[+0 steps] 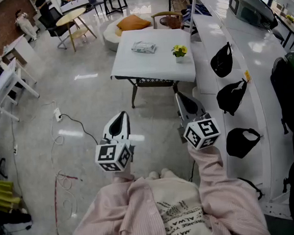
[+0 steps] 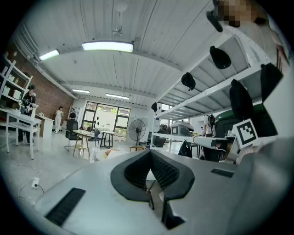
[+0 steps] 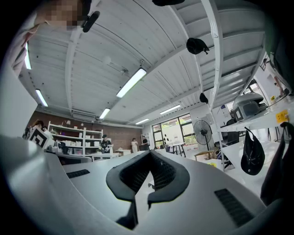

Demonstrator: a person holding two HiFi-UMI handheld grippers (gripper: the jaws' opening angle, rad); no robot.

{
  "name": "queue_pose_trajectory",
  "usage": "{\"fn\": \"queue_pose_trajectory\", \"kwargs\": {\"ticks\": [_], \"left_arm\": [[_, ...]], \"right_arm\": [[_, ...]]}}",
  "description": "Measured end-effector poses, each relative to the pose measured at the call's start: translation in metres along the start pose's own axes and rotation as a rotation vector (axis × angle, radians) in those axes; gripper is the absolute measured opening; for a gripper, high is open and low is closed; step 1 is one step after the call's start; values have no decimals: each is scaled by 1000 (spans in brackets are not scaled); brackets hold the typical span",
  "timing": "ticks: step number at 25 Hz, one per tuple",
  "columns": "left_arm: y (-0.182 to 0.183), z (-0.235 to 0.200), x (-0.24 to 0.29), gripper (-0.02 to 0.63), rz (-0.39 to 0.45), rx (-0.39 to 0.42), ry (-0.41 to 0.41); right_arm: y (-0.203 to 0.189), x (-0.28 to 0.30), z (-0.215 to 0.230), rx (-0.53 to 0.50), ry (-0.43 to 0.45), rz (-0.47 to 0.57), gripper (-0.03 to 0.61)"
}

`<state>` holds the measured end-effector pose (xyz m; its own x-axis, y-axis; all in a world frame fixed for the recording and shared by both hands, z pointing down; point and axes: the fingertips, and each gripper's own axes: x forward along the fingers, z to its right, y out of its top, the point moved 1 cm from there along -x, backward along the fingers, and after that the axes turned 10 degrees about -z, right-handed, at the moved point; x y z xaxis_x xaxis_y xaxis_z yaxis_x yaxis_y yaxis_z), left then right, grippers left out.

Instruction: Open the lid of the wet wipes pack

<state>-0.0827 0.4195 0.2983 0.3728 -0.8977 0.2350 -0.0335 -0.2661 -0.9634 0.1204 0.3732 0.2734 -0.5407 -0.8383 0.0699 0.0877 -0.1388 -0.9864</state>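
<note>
The wet wipes pack (image 1: 144, 47) is a soft, flat, pale pack with a grey-green pattern. It lies flat on the white bench (image 1: 132, 65), toward the far side, turned a little. Its lid is too small to make out

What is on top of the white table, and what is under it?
On the white table are a wet wipes pack and a small pot of yellow flowers. Under it, only dark legs show; the tabletop covers the rest.
</note>
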Motion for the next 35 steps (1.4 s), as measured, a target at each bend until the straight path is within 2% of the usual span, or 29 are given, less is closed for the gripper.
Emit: {"fn": "queue_pose_trajectory", "kwargs": {"ticks": [21,24,35], "left_arm": [[1,19,36,0,-3,-23,-15],[-3,26,41,0,-18,-27,-27],[-13,21,68,0,-57,-57,-20]], "right_arm": [[-11,4,41,-28,4,-22,6],[-14,5,48,-10,7,-31,59],[-24,23,68,20,-1,-36,133]]}}
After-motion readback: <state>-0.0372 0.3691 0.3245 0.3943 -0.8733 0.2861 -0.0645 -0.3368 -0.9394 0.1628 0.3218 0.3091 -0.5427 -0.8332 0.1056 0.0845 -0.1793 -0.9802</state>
